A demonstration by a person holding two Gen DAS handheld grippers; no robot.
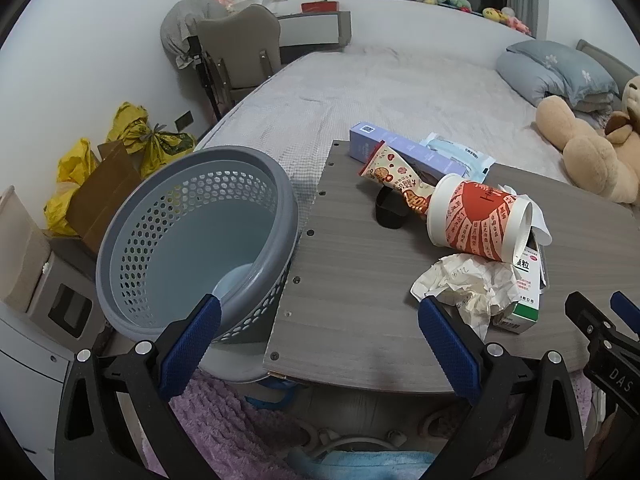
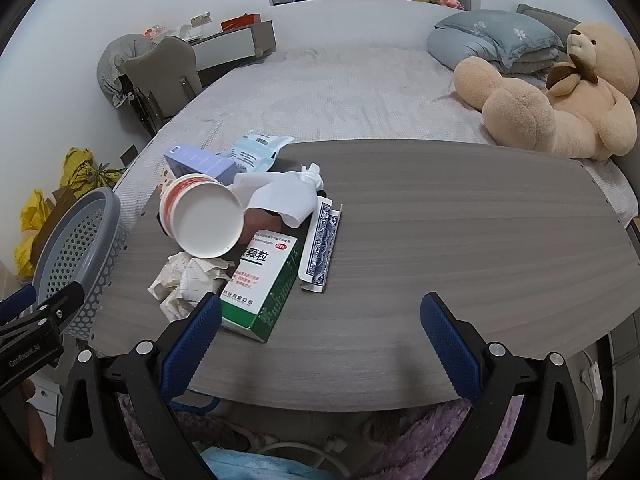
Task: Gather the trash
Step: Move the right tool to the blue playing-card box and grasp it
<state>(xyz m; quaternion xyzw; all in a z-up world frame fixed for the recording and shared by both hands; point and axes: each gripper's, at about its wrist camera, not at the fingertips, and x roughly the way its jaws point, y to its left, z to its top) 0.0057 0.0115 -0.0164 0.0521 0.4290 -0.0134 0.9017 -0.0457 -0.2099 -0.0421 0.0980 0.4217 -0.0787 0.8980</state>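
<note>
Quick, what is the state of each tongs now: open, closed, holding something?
Left tongs: open, holding nothing, near the gray basket.
Right tongs: open, holding nothing, near the green-white medicine box.

Matt wood-grain board, perforated plastic basket, crumpled paper, glossy paper cup.

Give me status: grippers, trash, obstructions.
Left gripper open, empty; right gripper open, empty. Trash pile, paper cup on top, uncollected on board. Basket empty. Nothing blocking.
</note>
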